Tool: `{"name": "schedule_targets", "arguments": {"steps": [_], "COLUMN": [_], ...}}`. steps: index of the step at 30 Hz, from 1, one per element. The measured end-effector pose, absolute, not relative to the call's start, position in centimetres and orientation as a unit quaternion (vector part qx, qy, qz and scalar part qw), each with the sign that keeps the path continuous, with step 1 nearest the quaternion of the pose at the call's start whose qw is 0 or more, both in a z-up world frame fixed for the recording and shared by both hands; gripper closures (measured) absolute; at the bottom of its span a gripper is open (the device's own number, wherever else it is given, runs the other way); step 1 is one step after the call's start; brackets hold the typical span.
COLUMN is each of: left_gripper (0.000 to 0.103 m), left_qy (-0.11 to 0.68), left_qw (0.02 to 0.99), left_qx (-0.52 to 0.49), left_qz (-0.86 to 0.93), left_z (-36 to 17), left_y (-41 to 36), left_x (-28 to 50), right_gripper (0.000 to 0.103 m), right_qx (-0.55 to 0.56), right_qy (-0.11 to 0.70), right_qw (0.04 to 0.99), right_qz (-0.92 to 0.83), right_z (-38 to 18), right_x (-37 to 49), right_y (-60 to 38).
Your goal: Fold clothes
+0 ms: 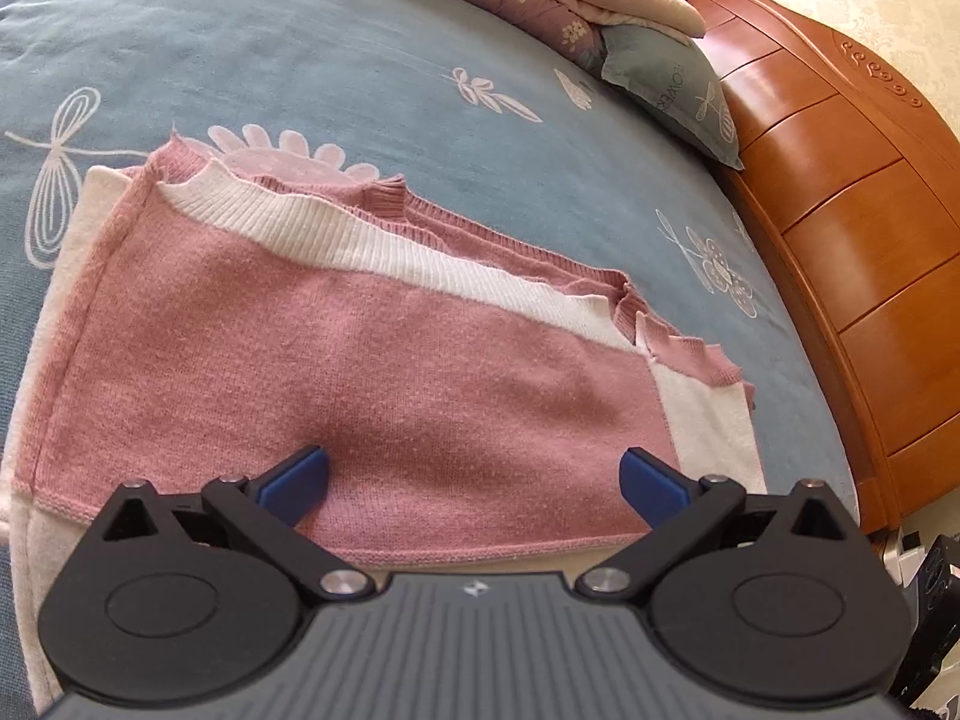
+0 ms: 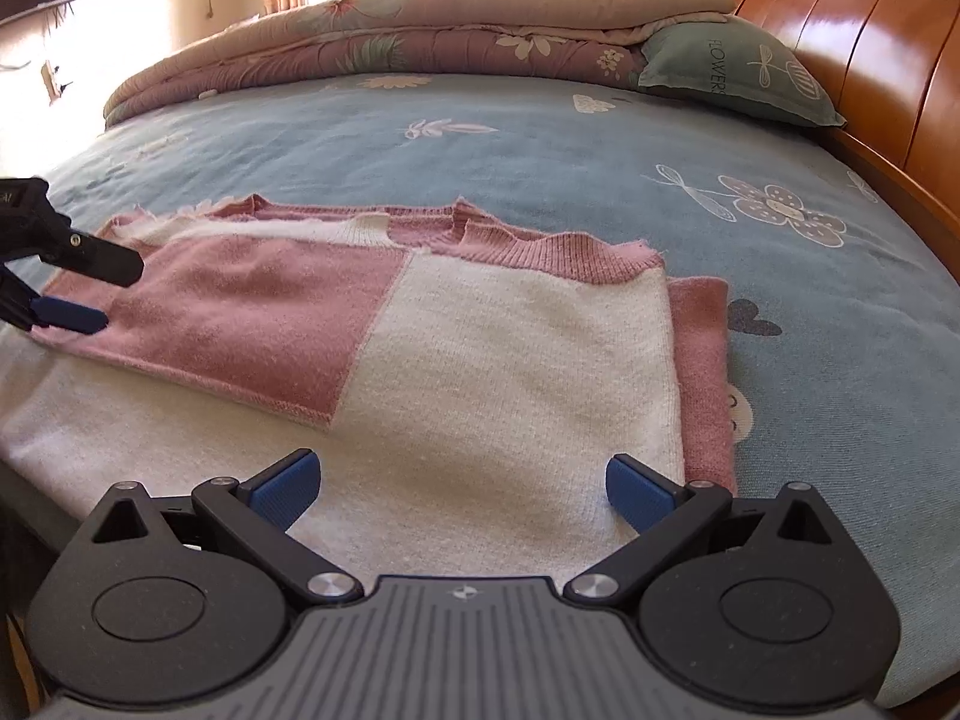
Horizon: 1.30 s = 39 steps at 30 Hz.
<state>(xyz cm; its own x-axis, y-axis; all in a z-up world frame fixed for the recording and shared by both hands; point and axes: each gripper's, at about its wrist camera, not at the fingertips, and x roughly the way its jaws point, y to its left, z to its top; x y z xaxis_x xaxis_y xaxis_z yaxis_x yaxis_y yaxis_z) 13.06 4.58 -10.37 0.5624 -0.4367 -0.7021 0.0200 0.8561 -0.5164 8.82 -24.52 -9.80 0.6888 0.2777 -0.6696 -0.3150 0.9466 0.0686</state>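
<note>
A pink and white knit sweater (image 1: 360,348) lies folded flat on the blue flowered bed sheet (image 1: 300,60). In the right wrist view the sweater (image 2: 480,348) shows a pink panel at left and a white panel at right, with a pink layer sticking out along its right edge. My left gripper (image 1: 474,480) hovers open over the pink panel near the front hem, nothing between its blue pads. My right gripper (image 2: 462,489) is open above the white part near the bed's front edge. The left gripper (image 2: 102,294) also appears there at the sweater's left edge, open.
A folded quilt (image 2: 420,42) lies across the far side of the bed. A grey-green pillow (image 2: 738,72) leans by the wooden headboard (image 2: 870,60) on the right. The bed sheet (image 2: 600,168) spreads bare beyond the sweater. A window stands behind the quilt.
</note>
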Motion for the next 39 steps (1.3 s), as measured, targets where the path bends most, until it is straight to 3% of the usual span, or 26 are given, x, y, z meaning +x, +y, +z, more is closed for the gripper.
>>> {"name": "schedule_targets", "arguments": {"steps": [9,39], "left_gripper": [0.001,0.001], "left_qy": [0.448,0.441], "left_qw": [0.860,0.864], "left_qx": [-0.173,-0.084], "left_qz": [-0.174,-0.230], "left_z": [-9.5,-8.3], "left_y": [1.1,-5.9], "left_x": [16.3,18.9], "right_gripper": [0.000,0.000], "right_qx": [0.033,0.017], "right_qy": [0.383,0.366], "right_qw": [0.911,0.917], "right_qz": [0.150,0.154], "right_z": [-11.0,-11.4], "right_x": [11.7,11.1], "right_y": [-25.7,-25.5]}}
